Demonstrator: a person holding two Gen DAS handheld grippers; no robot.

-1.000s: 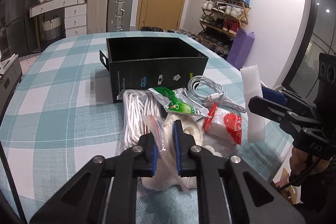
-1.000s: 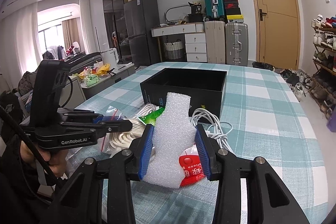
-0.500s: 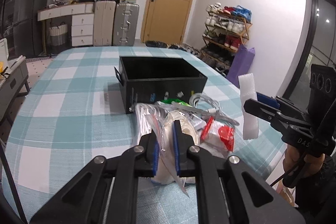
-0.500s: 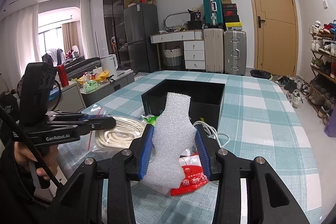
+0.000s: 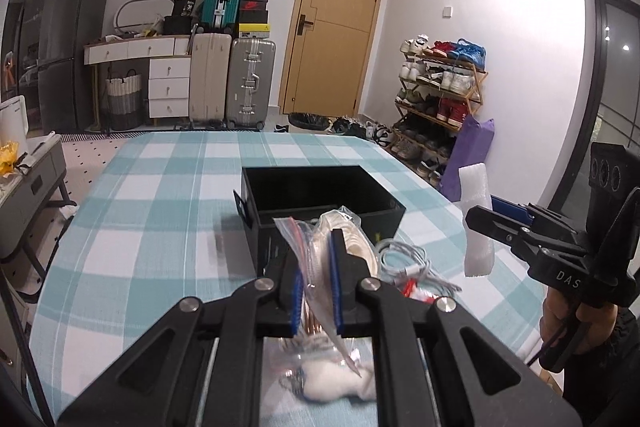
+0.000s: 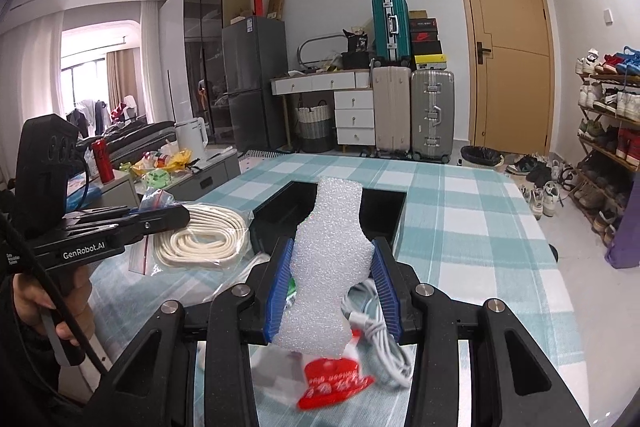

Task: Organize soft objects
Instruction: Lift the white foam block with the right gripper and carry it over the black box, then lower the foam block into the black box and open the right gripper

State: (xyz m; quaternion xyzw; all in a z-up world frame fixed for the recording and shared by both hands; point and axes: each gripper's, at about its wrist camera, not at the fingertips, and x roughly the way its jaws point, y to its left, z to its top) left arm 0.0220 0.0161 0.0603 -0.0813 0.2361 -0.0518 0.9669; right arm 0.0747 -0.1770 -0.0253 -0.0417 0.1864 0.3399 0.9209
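Looking down your left wrist cam first: your left gripper (image 5: 316,281) is clamped on a clear zip bag of white rope (image 5: 344,247), lifted off the checked tablecloth (image 5: 152,227) and hanging in front of the black box (image 5: 320,199). The box sits open-topped out in the middle of the table. Just beside its near right corner there's a white charging cable (image 5: 404,261) lying on the cloth, with a bit of a red and white packet (image 5: 416,291) next to it. Something white and blurry sits right under the fingers, can't tell what it is. Over by the right edge of the table your right gripper (image 5: 486,217) is pinching a strip of white foam (image 5: 476,223) that stands upright, up in the air.

Right wrist cam: the blue pads are squeezed into the foam piece (image 6: 328,267) from both sides, so that grip is solid, and the foam sticks up in front of the box (image 6: 336,207). Below it the cable (image 6: 376,311) and the red packet (image 6: 336,383) lie on the cloth near the front edge. Off to the left, the left gripper (image 6: 176,217) holds the rope bag (image 6: 200,239) by its top, bag dangling just beside the box's left wall.
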